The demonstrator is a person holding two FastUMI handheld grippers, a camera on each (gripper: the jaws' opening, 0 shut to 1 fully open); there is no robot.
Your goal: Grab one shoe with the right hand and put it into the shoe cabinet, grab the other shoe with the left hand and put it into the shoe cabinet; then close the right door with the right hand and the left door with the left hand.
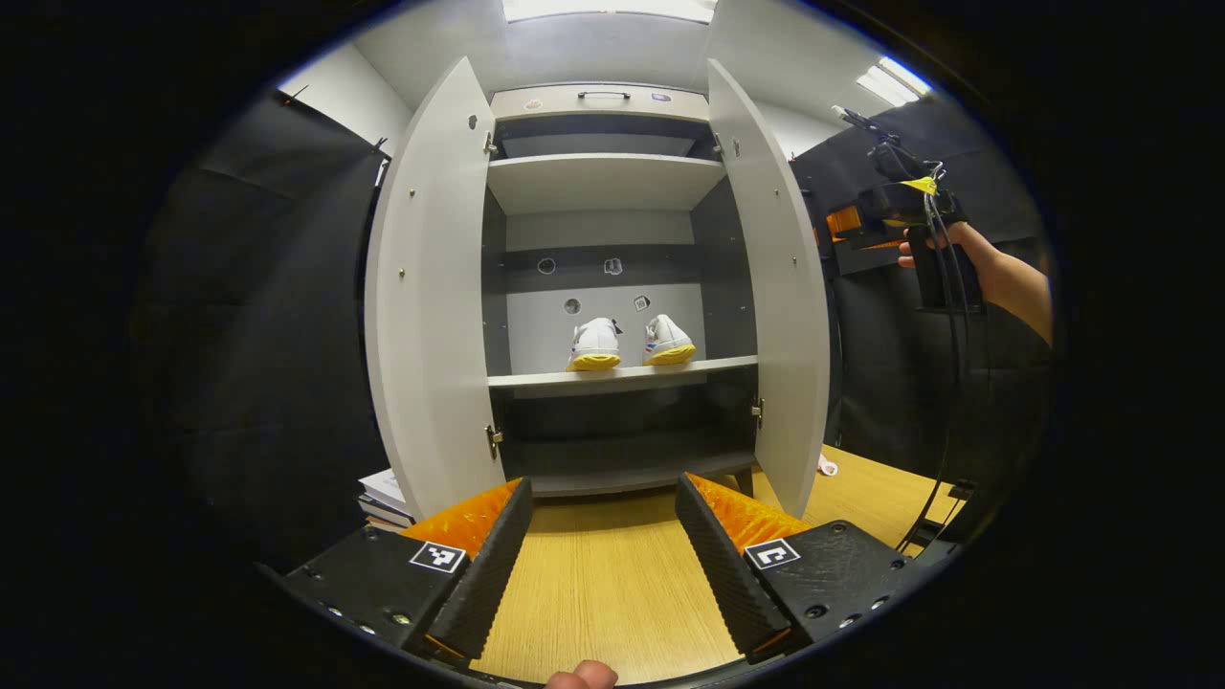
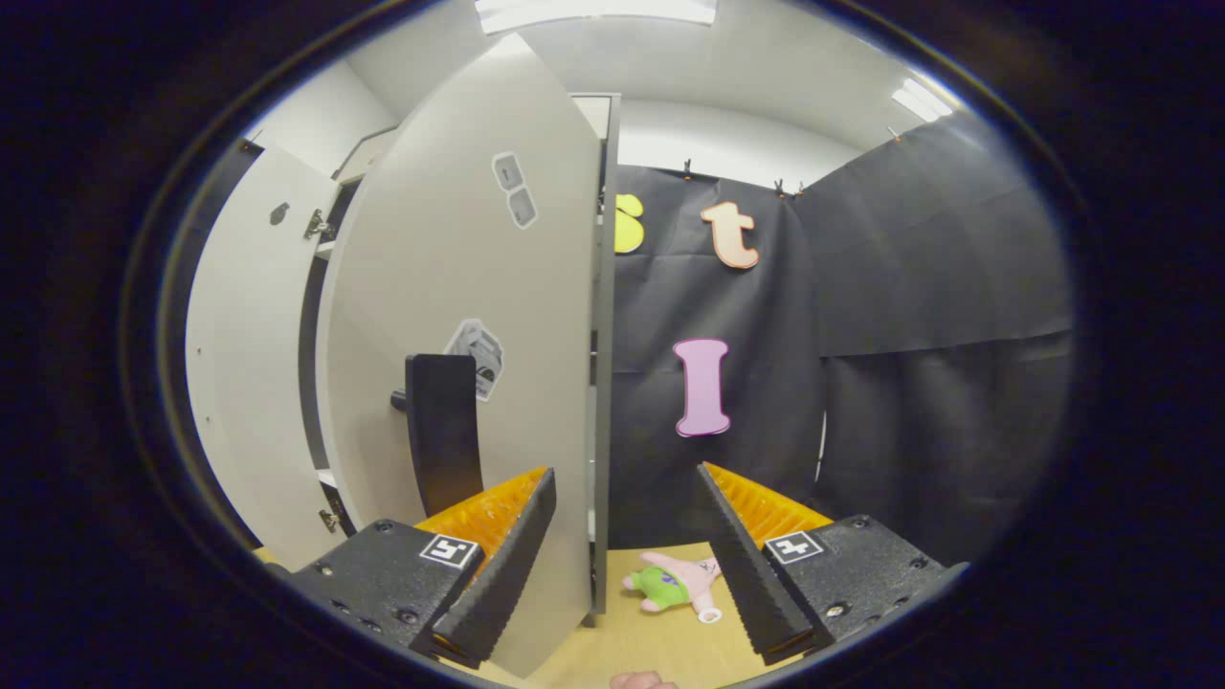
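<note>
Near us, our left hand-held gripper (image 1: 601, 550) hangs over the table (image 1: 603, 584) with its fingers apart and empty. Our right hand-held gripper (image 2: 627, 545), also apart and empty, sits at the edge of the right door (image 2: 478, 316). If we push here, the edge can slip between the fingers (the handle (image 2: 442, 431) is beside). Farther, both shoes (image 1: 595, 344), white with yellow soles, stand on the middle shelf (image 1: 622, 376), heels outward, and the left door (image 1: 431, 297) is open.

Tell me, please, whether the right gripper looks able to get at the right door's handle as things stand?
Probably yes: the right gripper is open with the right door edge-on just ahead, and its black handle stands beside the left finger with nothing between.
</note>
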